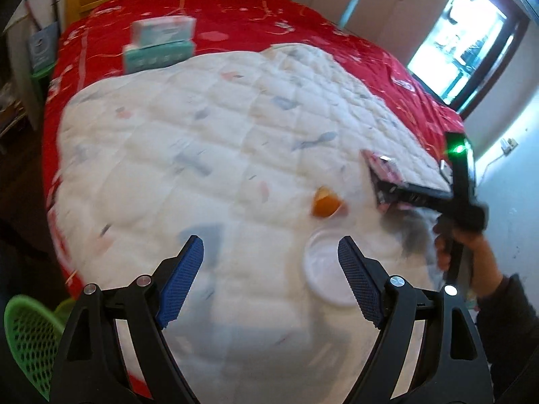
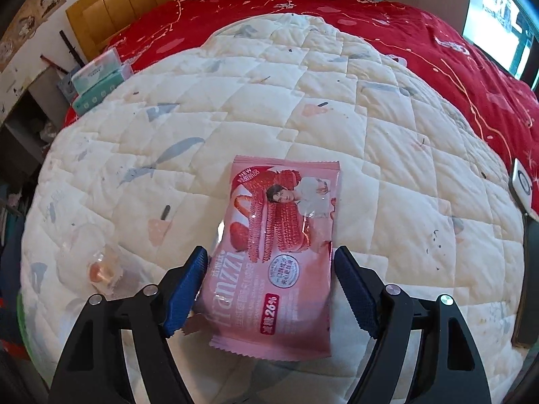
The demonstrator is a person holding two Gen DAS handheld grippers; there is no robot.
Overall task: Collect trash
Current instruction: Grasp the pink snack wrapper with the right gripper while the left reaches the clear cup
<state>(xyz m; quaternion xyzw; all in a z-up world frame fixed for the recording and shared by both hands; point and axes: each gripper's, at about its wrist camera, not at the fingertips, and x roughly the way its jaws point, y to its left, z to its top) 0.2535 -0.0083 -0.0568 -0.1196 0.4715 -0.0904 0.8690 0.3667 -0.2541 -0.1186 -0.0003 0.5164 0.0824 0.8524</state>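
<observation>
The step in hand looks like the pickup of a pink Franzzi snack wrapper [image 2: 279,252], which lies flat on the white quilted bed cover [image 2: 370,134]. In the right wrist view the right gripper [image 2: 271,262] has its blue-padded fingers [image 2: 188,286] spread wide, one on each side of the wrapper's near half, with nothing held; whether the pads already touch the wrapper's edges I cannot tell. The next move, as I judge it, calls for closing the fingers so the thin film bunches between the pads, since a flat, slippery packet may slide or buckle out. The wrapper is glossy and creased, with strawberries, a red wafer stack, a man's portrait and a "26%" mark, its crimped ends at 6 and 12 o'clock. Toward 9 o'clock from it lies a crumpled clear wrapper [image 2: 101,269] with something orange inside, well apart. In the left wrist view the left gripper [image 1: 271,256] hovers wide open and empty over the cover; between its fingers and to 1 o'clock sits a white round lid or dish [image 1: 323,266], beyond it an orange peel piece [image 1: 325,205], and the right gripper at 2 o'clock. A green mesh basket [image 1: 27,340] shows at 8 o'clock. Farther off, teal tissue packs [image 1: 160,45] rest on the red bedspread [image 1: 252,10].
</observation>
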